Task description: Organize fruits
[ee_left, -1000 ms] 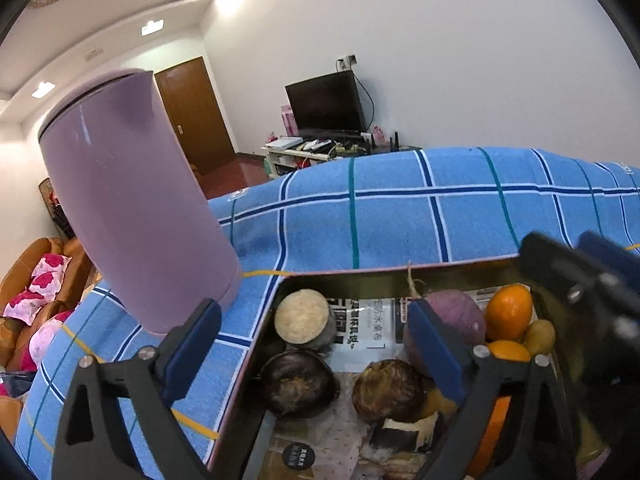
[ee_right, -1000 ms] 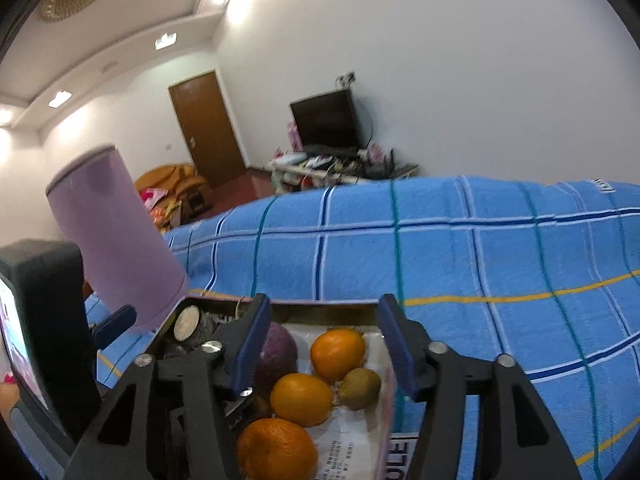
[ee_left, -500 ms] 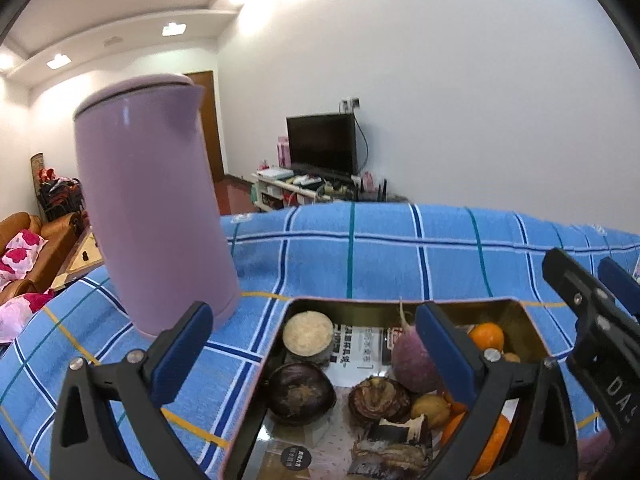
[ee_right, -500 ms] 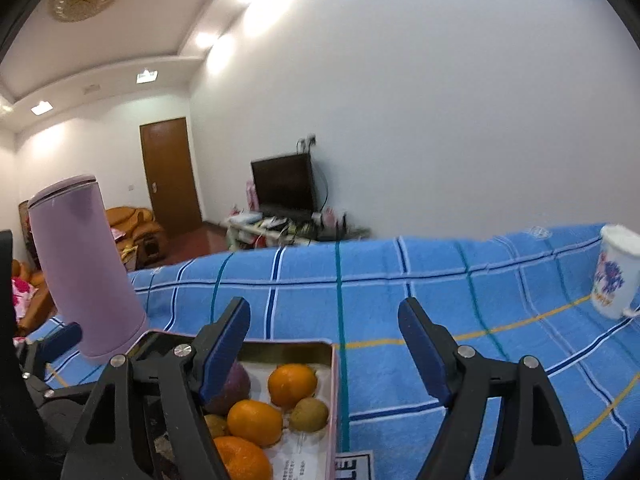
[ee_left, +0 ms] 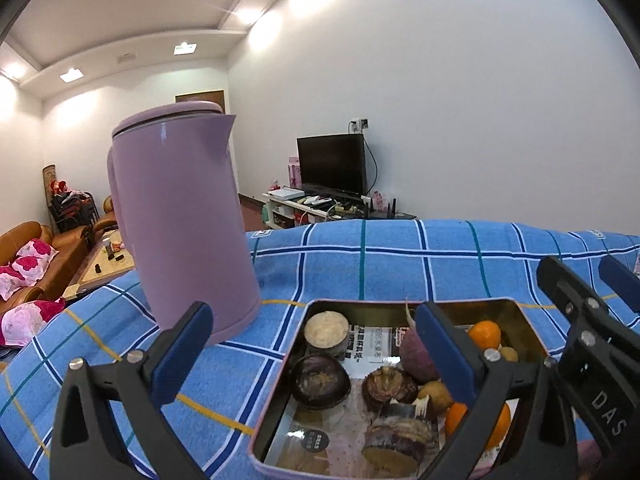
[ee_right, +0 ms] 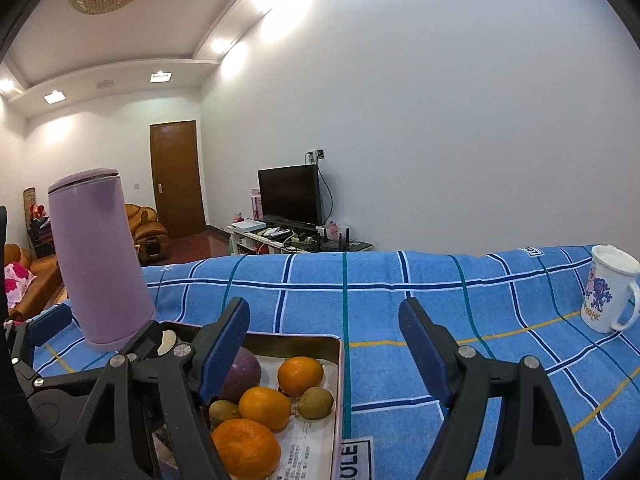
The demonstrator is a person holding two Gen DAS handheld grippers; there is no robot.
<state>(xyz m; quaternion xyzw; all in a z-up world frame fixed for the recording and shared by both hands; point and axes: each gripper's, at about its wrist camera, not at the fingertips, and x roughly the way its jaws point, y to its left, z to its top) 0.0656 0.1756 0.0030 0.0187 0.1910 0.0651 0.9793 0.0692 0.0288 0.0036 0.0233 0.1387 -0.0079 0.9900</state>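
Note:
A metal tray (ee_left: 400,303) (ee_right: 340,376) lined with newspaper sits on the blue checked cloth. It holds three oranges (ee_right: 300,376) (ee_right: 264,407) (ee_right: 246,448), small brown fruits (ee_right: 315,402), a purple round root (ee_left: 412,358) (ee_right: 244,372), dark brown tubers (ee_left: 320,376) (ee_left: 387,386) and a pale cut disc (ee_left: 326,326). My left gripper (ee_left: 310,320) hovers open over the tray's left half, nothing between its fingers. My right gripper (ee_right: 324,312) hovers open over the tray's right edge, also empty. Its fingers (ee_left: 560,280) show at the right of the left wrist view.
A tall lilac kettle (ee_left: 184,220) (ee_right: 100,256) stands on the cloth just left of the tray's far corner. A white printed mug (ee_right: 608,292) stands far right. The blue cloth (ee_right: 400,288) ends at the table's far edge; a living room lies beyond.
Both grippers have drawn back and levelled, so the tray sits lower in view and the kettle looks upright. Both pairs of jaws stand wider. The mug has come into the right wrist view.

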